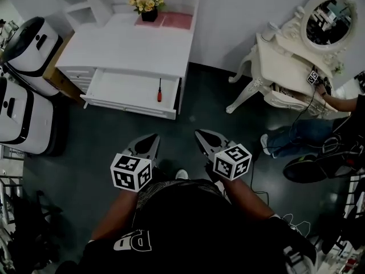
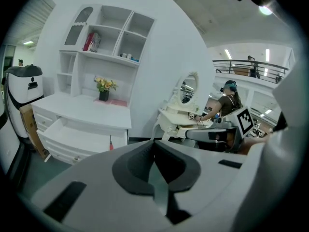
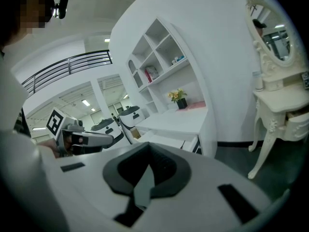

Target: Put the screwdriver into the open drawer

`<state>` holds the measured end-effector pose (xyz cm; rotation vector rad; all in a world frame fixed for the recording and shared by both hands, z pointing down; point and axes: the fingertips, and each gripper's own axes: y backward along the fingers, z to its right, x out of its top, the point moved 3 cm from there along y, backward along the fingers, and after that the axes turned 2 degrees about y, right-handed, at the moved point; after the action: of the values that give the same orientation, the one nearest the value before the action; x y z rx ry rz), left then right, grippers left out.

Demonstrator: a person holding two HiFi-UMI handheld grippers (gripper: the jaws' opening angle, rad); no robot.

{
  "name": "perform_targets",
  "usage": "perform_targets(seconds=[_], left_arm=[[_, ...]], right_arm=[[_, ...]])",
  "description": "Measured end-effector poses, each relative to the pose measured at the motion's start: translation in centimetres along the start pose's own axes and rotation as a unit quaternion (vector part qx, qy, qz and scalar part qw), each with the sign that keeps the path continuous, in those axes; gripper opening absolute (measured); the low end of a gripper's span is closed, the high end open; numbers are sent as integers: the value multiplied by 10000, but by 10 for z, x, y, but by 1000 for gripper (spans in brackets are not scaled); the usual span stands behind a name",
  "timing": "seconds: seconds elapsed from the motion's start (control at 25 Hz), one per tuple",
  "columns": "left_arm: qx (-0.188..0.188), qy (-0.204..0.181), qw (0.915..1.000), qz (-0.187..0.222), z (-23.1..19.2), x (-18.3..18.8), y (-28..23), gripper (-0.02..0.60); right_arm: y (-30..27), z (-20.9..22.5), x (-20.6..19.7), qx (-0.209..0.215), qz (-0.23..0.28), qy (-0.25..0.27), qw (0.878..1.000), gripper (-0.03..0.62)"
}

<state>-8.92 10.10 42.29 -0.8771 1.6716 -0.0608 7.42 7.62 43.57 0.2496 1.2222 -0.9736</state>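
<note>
Spotted the screwdriver lying flat in the open drawer, close to its right end, red handle toward the front wall, dark shaft pointing back under the white desk. Saw it well apart from both grippers.

Picked out the left gripper and the right gripper side by side over the dark floor, back from the drawer's front, tips aimed toward the desk. Read the left gripper as clenched, jaws tip to tip with nothing caught between them. Read the right gripper the same way: clamped tight and carrying nothing.

Noted a flower pot at the desk's back edge, standing beside a pink mat. Found two white machines off the desk's left side. Spied an ornate dressing table to the right with an oval mirror above it, and a seated person reaching toward its front edge.
</note>
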Motion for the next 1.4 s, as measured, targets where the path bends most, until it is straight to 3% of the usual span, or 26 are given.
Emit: perform_targets(seconds=[1.4], left_arm=[[-3, -117, 9999, 68, 0, 6, 2, 15]], right_arm=[[-2, -11, 0, 62, -24, 118, 9999, 8]])
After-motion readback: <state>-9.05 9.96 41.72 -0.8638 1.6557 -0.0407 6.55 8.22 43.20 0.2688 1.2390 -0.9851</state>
